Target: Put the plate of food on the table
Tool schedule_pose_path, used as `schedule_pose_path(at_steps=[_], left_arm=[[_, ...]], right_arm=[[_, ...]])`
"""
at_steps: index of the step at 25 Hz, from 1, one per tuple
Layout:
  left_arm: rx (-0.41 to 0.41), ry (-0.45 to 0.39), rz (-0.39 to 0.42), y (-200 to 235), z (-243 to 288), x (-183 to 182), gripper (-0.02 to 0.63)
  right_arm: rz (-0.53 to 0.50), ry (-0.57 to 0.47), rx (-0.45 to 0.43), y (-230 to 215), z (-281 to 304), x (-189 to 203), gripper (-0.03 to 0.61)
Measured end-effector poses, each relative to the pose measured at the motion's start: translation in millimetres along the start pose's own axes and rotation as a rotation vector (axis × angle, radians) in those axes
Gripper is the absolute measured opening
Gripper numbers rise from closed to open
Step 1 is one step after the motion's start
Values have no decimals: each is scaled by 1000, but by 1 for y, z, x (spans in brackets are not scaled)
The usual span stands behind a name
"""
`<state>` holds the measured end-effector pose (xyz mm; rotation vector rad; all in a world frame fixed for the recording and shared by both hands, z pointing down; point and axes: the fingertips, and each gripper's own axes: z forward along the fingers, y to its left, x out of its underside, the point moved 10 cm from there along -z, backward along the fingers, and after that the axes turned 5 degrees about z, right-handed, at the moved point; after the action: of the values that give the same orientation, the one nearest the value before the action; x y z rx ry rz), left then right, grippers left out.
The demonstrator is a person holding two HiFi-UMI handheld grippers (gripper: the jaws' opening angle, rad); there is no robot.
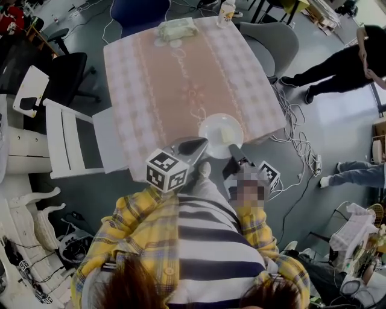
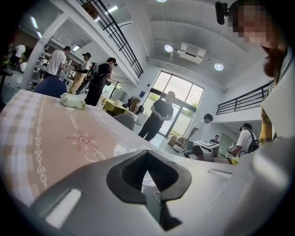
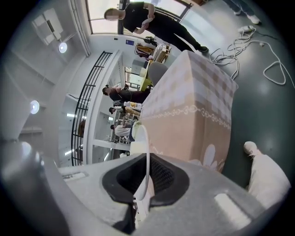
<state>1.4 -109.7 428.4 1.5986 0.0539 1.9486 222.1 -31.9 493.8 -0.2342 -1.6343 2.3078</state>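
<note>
The right tool (image 3: 147,161) is clamped on the rim of a white plate (image 1: 221,130), which shows edge-on between its pads in the right gripper view. The left tool (image 2: 147,154) has its jaws drawn together at the tips, with nothing plainly between them. It lies just beside the plate's near-left edge, though whether it props the rim from below cannot be told from these angles. The plate, carrying a pale block of food (image 1: 227,134), sits level at the near edge of the counter (image 1: 157,72), close to its right corner and directly ahead of the person in a yellow plaid shirt.

The plate looks stiff, glazed and breakable, and probably slick at the rim. With the grip on one edge only, the loaded far side is likely to pull it into a tilt. Keeping it flat matters, since the food could slide. A hold deep on the rim, steadied from the opposite side, seems the safest.

A pink checked cloth covers the counter and hangs down its sides. It may bunch if the plate is pushed across rather than lowered. A folded cloth (image 1: 178,28) and a bottle (image 1: 227,12) stand at the far end, well apart from the plate. Chairs ring the counter, cables (image 1: 295,121) trail over the grey floor, and several people stand about the bright, high-ceilinged hall.
</note>
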Motion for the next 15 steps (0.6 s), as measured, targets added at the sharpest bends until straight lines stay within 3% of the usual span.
schedule_pose_path(at_steps=[15], left_arm=[[-108,-5,-23,22,91,-30,0]], right_arm=[[-17,90,21,-1,54,-103,11]])
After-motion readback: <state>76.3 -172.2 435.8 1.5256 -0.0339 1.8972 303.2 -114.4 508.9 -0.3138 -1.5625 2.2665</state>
